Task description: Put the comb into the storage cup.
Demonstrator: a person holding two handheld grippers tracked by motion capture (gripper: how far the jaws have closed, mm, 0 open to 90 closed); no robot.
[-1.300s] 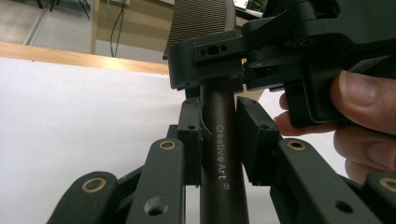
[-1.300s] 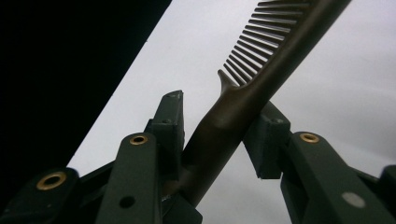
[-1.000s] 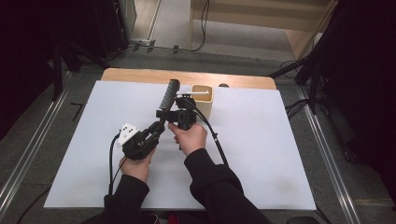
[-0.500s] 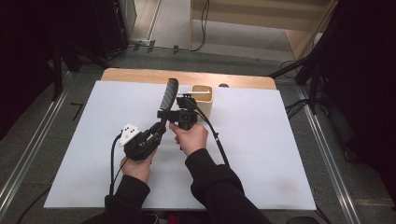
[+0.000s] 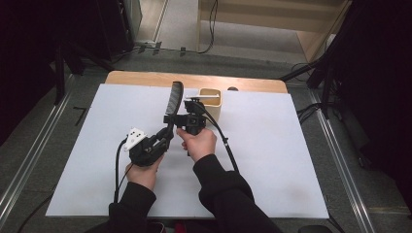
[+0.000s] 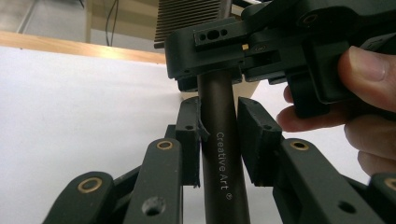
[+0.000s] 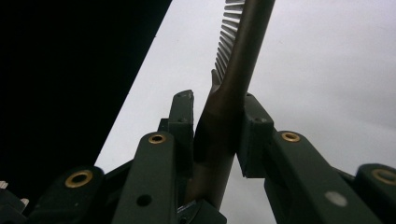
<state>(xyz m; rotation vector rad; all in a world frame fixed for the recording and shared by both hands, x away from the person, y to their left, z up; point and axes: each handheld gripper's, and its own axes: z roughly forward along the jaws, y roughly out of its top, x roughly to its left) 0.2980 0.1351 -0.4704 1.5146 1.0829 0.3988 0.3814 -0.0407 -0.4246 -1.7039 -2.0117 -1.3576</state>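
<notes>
A black comb [image 5: 175, 97] with a long dark handle rises tilted over the white table, teeth end away from me. My left gripper [image 5: 166, 132] grips the lower handle; in the left gripper view its pads [image 6: 189, 135] press the handle [image 6: 223, 163], which is printed "Creative Art". My right gripper [image 5: 171, 118] comes in from the right and clamps the handle just above it. Its body [image 6: 280, 42] crosses the top of the left gripper view. The right gripper [image 7: 217, 126] has just been closing its jaws, and they now squeeze the comb [image 7: 243, 51] below the teeth.
A small wooden box [image 5: 212, 103] with a white item across its top stands just behind the right gripper. The white sheet [image 5: 272, 160] covers the wooden tabletop [image 5: 145, 77]. Cables trail back from both grippers toward the person.
</notes>
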